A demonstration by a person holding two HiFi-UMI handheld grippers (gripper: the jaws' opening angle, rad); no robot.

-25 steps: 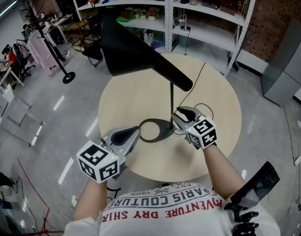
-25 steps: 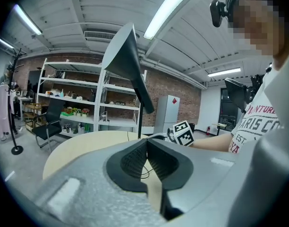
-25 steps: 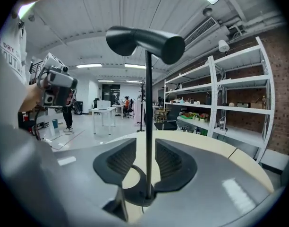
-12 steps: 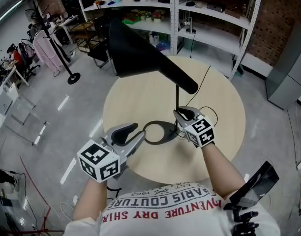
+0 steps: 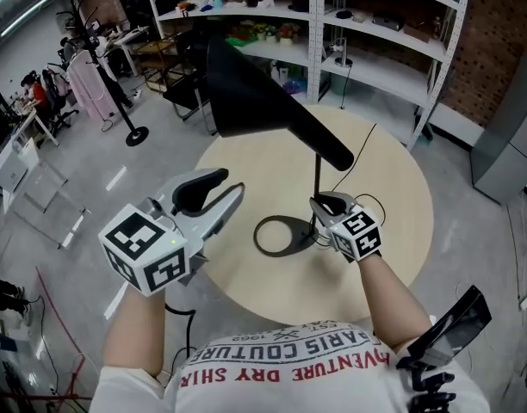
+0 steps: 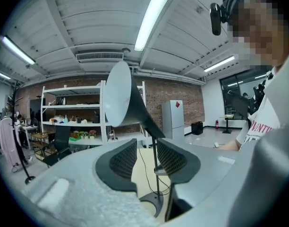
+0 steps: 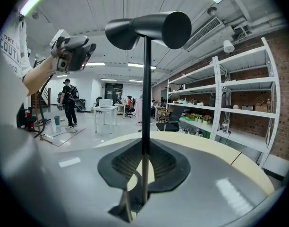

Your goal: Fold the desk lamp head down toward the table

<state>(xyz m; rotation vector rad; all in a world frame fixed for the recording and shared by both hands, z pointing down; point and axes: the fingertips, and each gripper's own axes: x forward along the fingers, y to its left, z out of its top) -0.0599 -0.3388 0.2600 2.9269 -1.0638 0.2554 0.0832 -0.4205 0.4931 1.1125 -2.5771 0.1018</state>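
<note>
The black desk lamp stands on the round table point(image 5: 393, 170), its cone head point(image 5: 246, 93) raised and level, on a thin stem point(image 5: 316, 179) over a ring base point(image 5: 281, 235). My right gripper point(image 5: 322, 205) has just been closing and is shut on the lower stem. In the right gripper view the stem point(image 7: 146, 103) runs up between the pads of the right gripper point(image 7: 144, 162) to the head point(image 7: 149, 30). My left gripper point(image 5: 227, 188) has just been opening; it hangs open and empty, left of the lamp and below the head. The left gripper view shows the head point(image 6: 123, 96) beyond the parted jaws of the left gripper point(image 6: 147, 157).
The lamp's black cable point(image 5: 354, 157) trails across the table to its far edge. White shelving point(image 5: 375, 33) stands behind the table, and a coat rack point(image 5: 100, 67) is at the far left. Grey floor surrounds the table.
My left gripper let go of the ring base, opened and rose up and to the left. My right gripper's jaws closed onto the stem and stayed in place.
</note>
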